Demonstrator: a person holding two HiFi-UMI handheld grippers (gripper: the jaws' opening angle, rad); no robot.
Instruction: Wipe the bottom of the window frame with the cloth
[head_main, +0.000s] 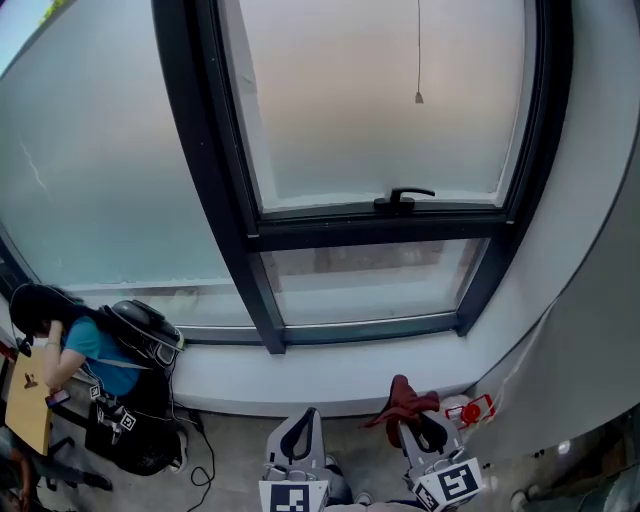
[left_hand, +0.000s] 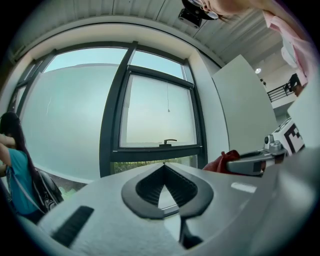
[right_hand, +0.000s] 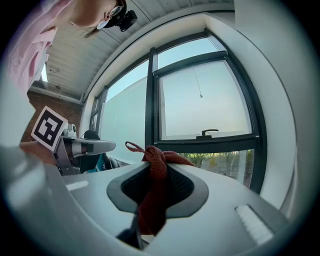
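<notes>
The right gripper (right_hand: 154, 159) squeezes its fingers tight on the red cloth (right_hand: 151, 200), which hangs down between them. The left gripper (left_hand: 164, 166) has its fingers together, holding nothing. The window frame (head_main: 370, 328) sits ahead of both, well apart.

Frosted window panes (head_main: 380, 110), pale wall (head_main: 595, 240)

I find no word, number or brand that I can read. The only printed signs are black-and-white square patterns, not letters: one on the left marker cube (head_main: 293, 497), one on the right marker cube (head_main: 456, 483). Just beyond the right marker cube sits a red-and-white tag (head_main: 470, 410); any print on it is too small for me to make out.
</notes>
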